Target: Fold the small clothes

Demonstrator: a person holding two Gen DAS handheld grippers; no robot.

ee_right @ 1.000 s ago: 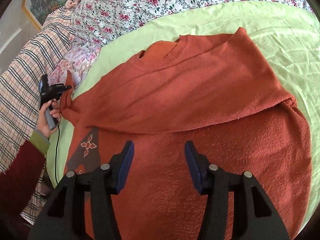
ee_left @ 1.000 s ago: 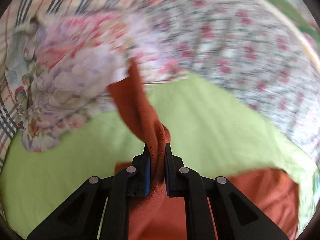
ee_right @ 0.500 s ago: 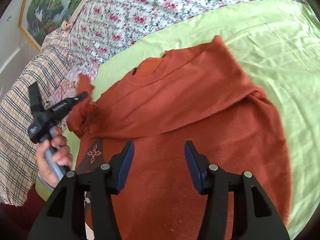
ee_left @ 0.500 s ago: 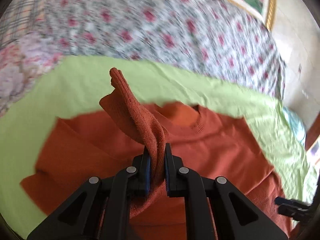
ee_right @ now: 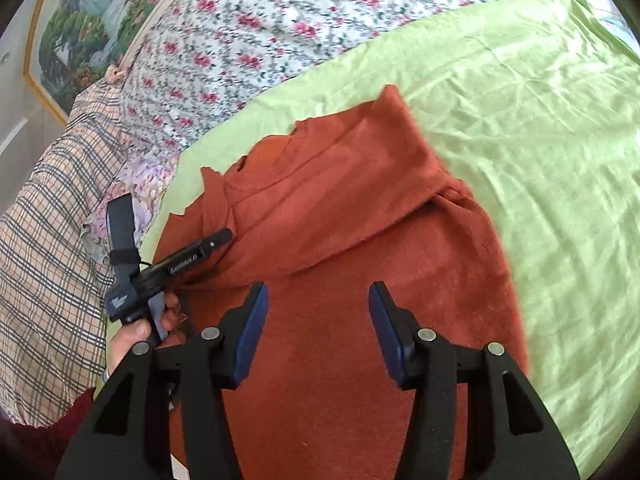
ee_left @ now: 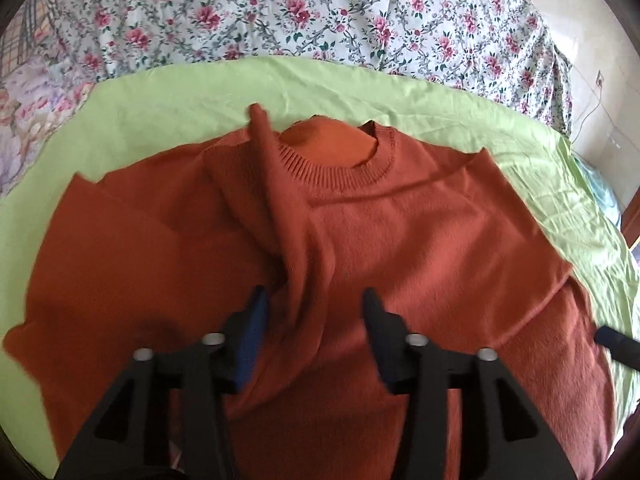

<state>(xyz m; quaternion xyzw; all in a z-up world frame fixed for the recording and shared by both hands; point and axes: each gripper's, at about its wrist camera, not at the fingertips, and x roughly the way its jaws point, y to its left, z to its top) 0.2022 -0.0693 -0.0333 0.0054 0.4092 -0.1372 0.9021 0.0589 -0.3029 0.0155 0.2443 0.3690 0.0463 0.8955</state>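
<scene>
Beyond sweater point(ee_left: 420, 248): bare green sheet point(ee_right: 540, 160).

The rust-orange sweater point(ee_left: 420, 240) is a soft, fuzzy matt knit with a ribbed collar point(ee_left: 344, 172), and it lies on a thin, creased lime-green sheet point(ee_right: 540, 160) of smooth woven cloth with a faint sheen. Behind it, the floral bedcover point(ee_left: 320, 12) and the checked fabric point(ee_right: 44, 260) look like matt printed cotton, though the blur makes the weave hard to judge. Both the left gripper point(ee_left: 312, 308) and the right gripper point(ee_right: 318, 304) are matt black plastic with dull metal rivets and blue, rubbery-looking pads, and a glossy gilded frame point(ee_right: 36, 80) surrounds a painting.
</scene>
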